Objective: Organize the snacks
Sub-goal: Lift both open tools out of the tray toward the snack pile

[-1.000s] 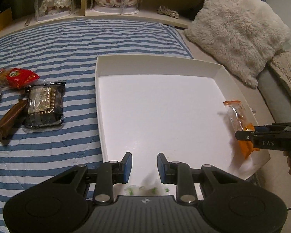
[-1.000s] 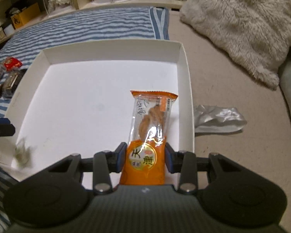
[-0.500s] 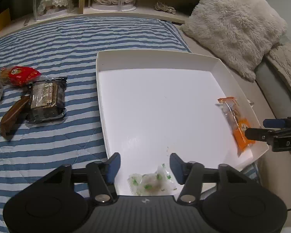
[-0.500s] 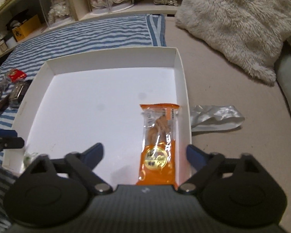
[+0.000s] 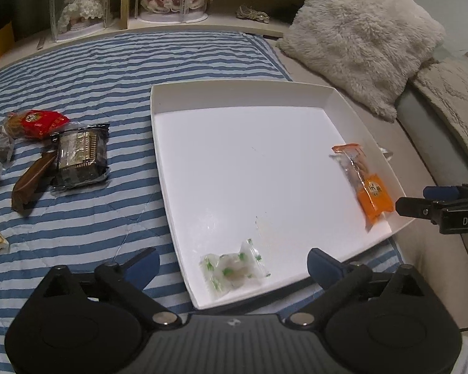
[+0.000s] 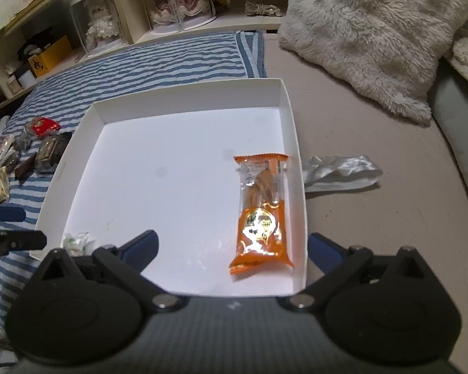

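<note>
The white tray sits on the striped blanket as the collecting spot; loose snacks wait left of the tray, likely next; the orange packet lies flat by the tray's right wall, the green-speckled candy at its near edge; left gripper and right gripper both gape, holding nothing.
</note>
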The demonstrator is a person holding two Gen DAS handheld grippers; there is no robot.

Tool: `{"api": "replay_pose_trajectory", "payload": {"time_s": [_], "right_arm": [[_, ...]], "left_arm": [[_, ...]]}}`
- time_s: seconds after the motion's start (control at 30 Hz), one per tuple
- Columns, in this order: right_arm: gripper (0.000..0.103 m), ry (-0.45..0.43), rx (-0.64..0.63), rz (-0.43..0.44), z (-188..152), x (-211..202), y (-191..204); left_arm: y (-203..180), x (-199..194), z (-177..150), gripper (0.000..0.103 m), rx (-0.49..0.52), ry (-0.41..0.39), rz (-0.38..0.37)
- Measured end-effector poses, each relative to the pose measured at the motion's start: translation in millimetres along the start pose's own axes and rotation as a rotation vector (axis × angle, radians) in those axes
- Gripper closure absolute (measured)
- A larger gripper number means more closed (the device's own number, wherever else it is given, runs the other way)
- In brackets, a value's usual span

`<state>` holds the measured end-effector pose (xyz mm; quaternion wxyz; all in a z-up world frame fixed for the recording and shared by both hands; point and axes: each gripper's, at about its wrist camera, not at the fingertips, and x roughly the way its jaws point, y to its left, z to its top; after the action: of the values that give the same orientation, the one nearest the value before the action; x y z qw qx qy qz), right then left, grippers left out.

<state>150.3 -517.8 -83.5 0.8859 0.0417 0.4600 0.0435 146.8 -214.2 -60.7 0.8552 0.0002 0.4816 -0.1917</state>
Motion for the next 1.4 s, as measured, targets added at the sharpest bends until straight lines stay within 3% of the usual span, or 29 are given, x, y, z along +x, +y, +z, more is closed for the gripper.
{"api": "replay_pose_trajectory", "payload": {"time_s": [0.67,1.4], "right_arm": [[0.001,-0.095,-0.012,-0.024,-14,-61,41],[0.001,-0.105,-0.17,0.004,34,-41,150]], "left_arm": [[21,-53,-14,0.0,0.003,-0.068,0.016],[142,-97,-15,0.0,-0.131,-0.136,0.156]]}}
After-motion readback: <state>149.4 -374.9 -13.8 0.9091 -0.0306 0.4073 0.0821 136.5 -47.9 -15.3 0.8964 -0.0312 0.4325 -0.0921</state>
